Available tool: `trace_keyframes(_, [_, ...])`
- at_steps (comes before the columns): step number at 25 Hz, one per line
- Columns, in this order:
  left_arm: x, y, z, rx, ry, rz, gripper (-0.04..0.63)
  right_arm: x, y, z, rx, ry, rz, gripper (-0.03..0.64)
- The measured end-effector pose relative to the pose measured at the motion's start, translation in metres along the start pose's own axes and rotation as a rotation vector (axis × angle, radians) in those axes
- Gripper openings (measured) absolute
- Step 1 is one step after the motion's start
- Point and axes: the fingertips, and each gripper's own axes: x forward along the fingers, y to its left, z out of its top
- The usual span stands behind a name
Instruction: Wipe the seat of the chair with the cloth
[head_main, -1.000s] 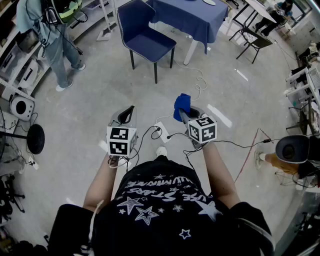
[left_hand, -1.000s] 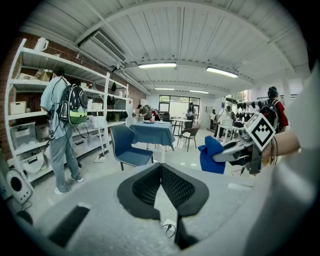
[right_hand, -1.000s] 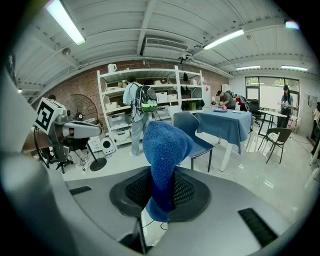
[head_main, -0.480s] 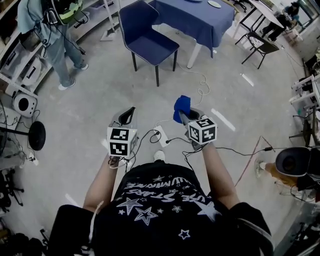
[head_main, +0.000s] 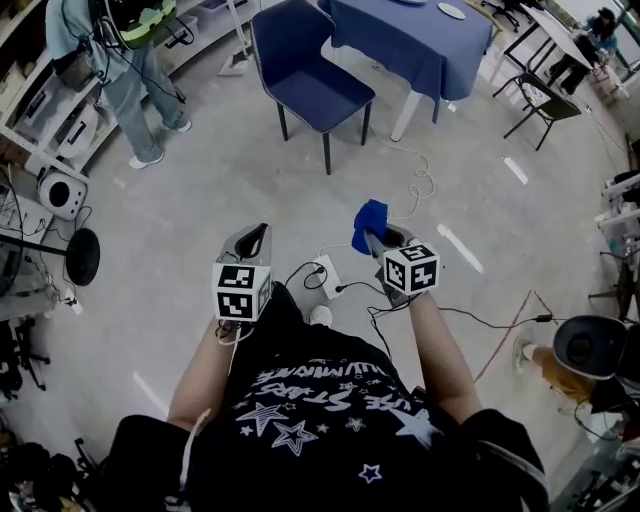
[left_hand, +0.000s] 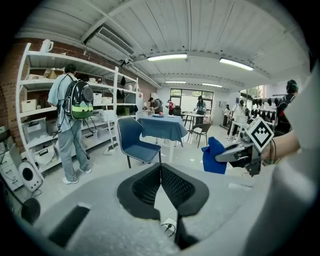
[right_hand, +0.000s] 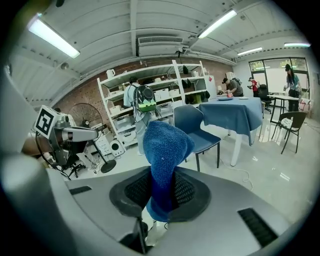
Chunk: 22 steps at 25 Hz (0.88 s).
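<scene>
Clamping cloth (head_main: 368, 220), right hand-held gripper (head_main: 373, 238) — left hand-held gripper (head_main: 259, 234) closed, empty, chair (head_main: 318, 92) ahead.

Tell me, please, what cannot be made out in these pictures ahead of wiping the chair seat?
- Dirt on the seat of the blue padded chair: too distant and small in every view.
- Clamped stretch of the blue terry cloth: right gripper view, hidden inside the right gripper.
- Top of the blue-draped table: head view, cut by the upper edge.
</scene>
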Motion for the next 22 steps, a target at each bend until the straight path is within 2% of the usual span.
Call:
trace_keyframes(7, [0.029, 0.033, -0.001, -0.037, 0.03, 0.012, 0.02, 0.028, -0.016, 0.008, 0.027, 0.032, -0.009, 0.067])
trace_keyframes(13, [0.089, 0.074, 0.028, -0.054, 0.021, -0.02, 0.02, 0.063, -0.046, 0.033, 0.057, 0.048, -0.069, 0.069])
trace_keyframes(18, [0.146, 0.121, 0.053, -0.059, 0.025, -0.051, 0.02, 0.121, -0.063, 0.063, 0.101, 0.066, -0.098, 0.069])
trace_keyframes(22, [0.194, 0.158, 0.058, -0.072, 0.071, -0.086, 0.02, 0.173, -0.079, 0.086, 0.13, 0.093, -0.129, 0.069])
